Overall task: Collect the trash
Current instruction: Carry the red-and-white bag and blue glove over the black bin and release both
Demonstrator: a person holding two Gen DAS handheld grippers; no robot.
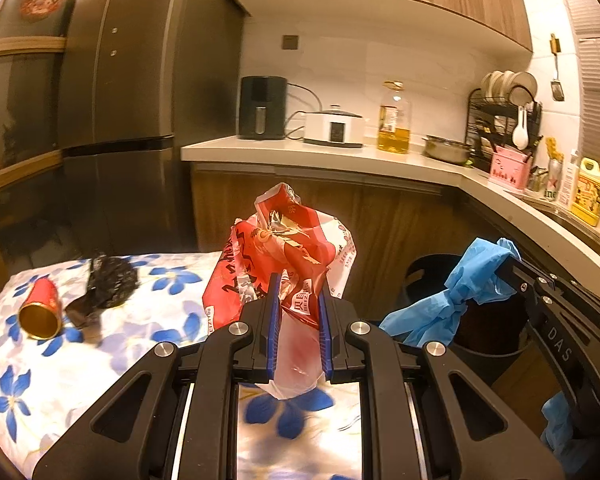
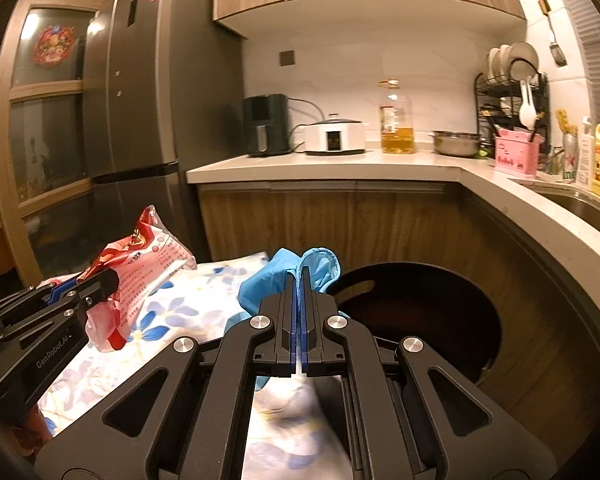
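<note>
Red snack wrapper (image 1: 288, 248): pinched in left gripper (image 1: 299, 280) jaws, lifted clear of flowered bench (image 1: 100, 360). Blue glove (image 2: 284, 276): clamped in tight-closed right gripper (image 2: 300, 280), nearing dark bin (image 2: 420, 312), likely for dropping.

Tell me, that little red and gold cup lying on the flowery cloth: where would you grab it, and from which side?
Probably across its red wall, near the middle, coming down from above. The red cup lies on its side on the floral tablecloth, gold open mouth toward the camera, so its round flanks are exposed. The black crumpled bag lies just beyond it, so a top approach looks least crowded.
</note>
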